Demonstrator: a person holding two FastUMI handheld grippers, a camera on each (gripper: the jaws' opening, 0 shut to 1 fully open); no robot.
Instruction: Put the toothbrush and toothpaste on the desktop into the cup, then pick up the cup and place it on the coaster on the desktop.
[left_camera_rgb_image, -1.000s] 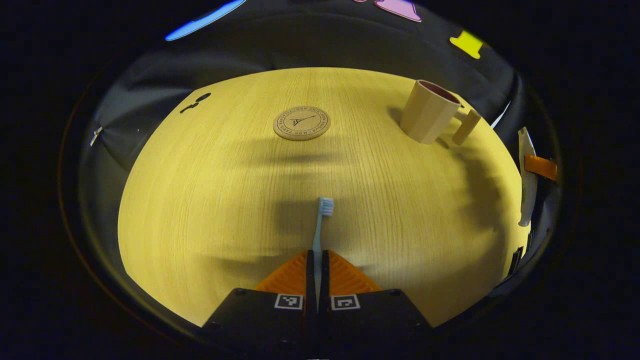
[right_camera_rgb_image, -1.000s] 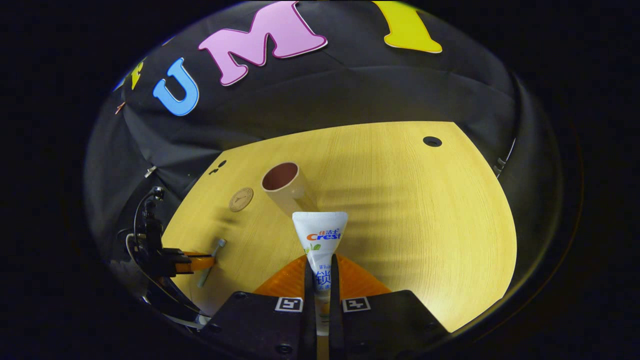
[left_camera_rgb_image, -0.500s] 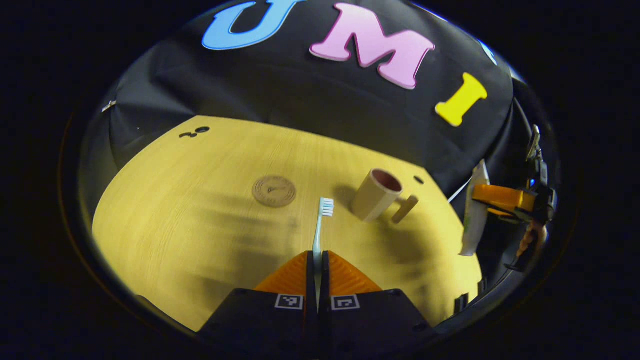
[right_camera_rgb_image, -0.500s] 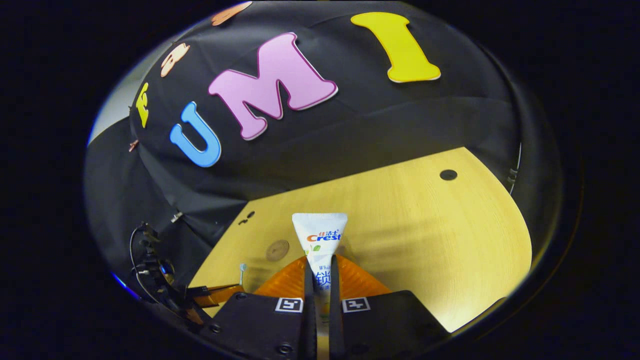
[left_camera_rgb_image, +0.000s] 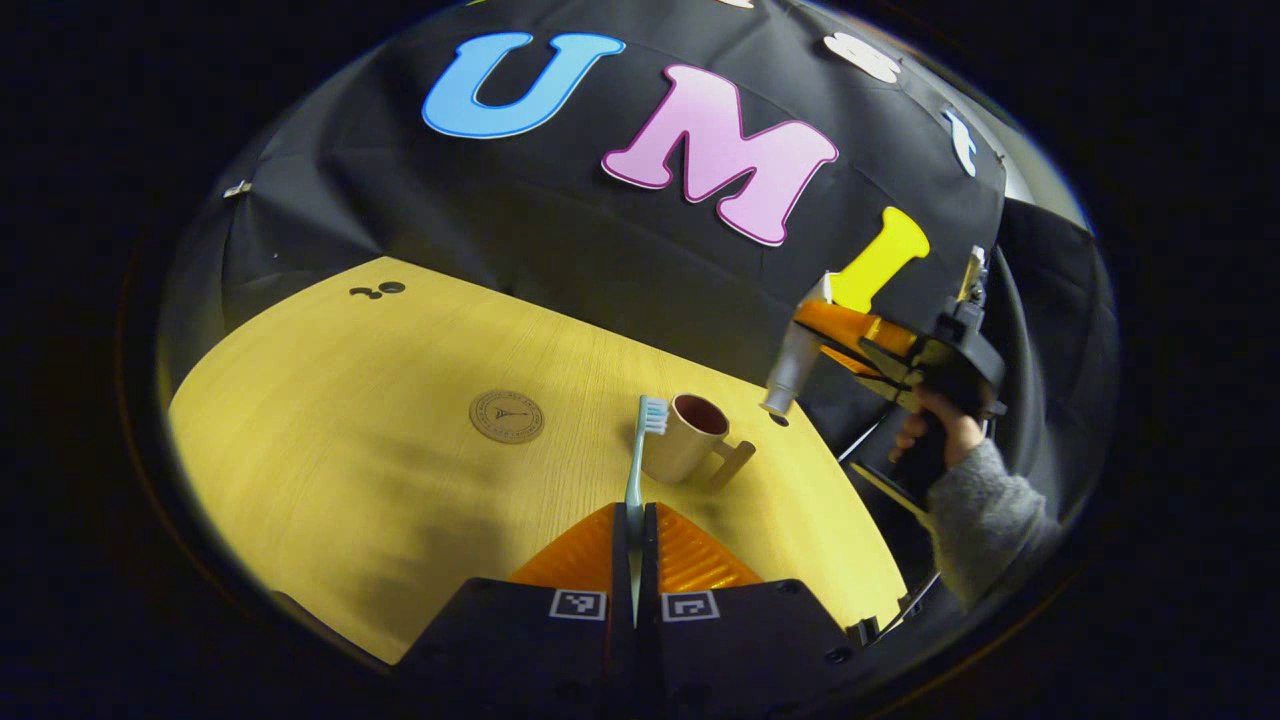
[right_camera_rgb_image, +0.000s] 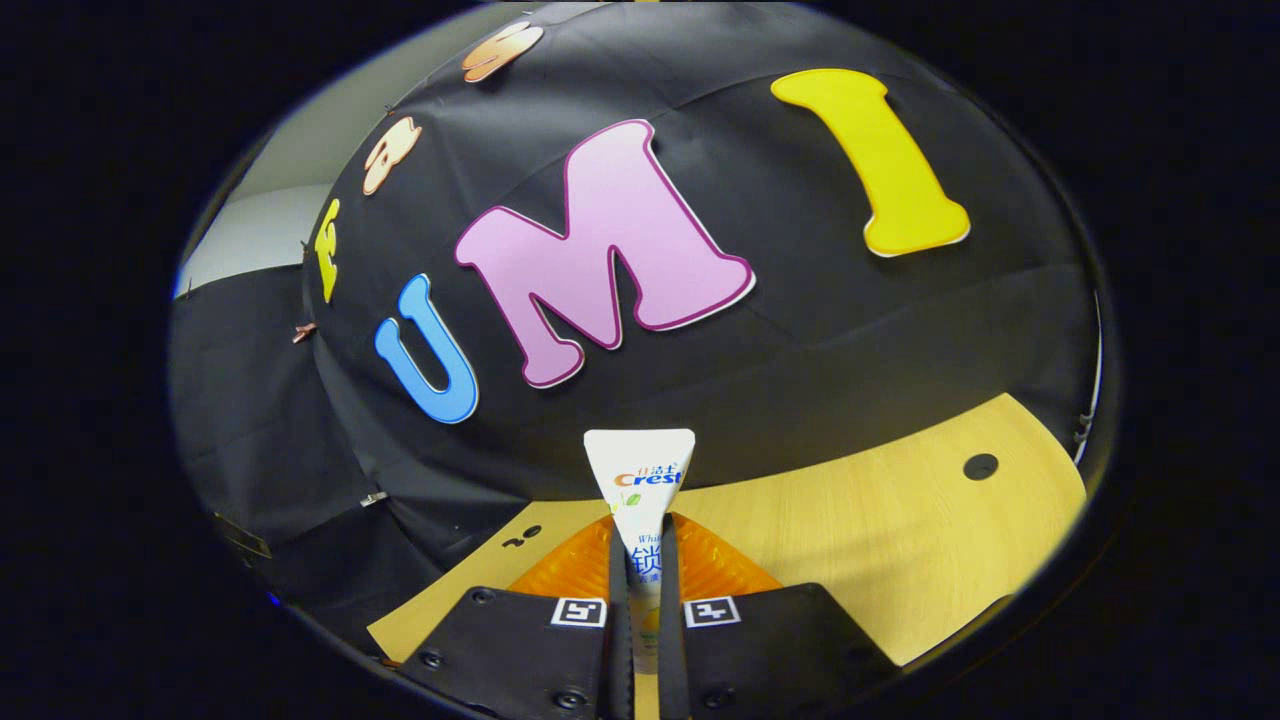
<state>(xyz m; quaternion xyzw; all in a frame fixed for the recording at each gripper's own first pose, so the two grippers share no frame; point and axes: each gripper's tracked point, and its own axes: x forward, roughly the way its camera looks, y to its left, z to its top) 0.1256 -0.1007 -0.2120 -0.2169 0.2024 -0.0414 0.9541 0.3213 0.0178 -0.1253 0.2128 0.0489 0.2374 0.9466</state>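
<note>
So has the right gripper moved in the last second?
Yes. In the left gripper view the right gripper, clamping the toothpaste, has risen from the desktop edge to above the cup.

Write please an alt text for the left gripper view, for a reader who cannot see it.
The left gripper holds a toothbrush upright, bristles up, above a wooden desktop. Beyond it stand an empty handled cup and a round coaster. At right, a hand raises the right gripper with the toothpaste tube above the cup.

"Crest" on the toothpaste (right_camera_rgb_image: 640, 480)
</note>
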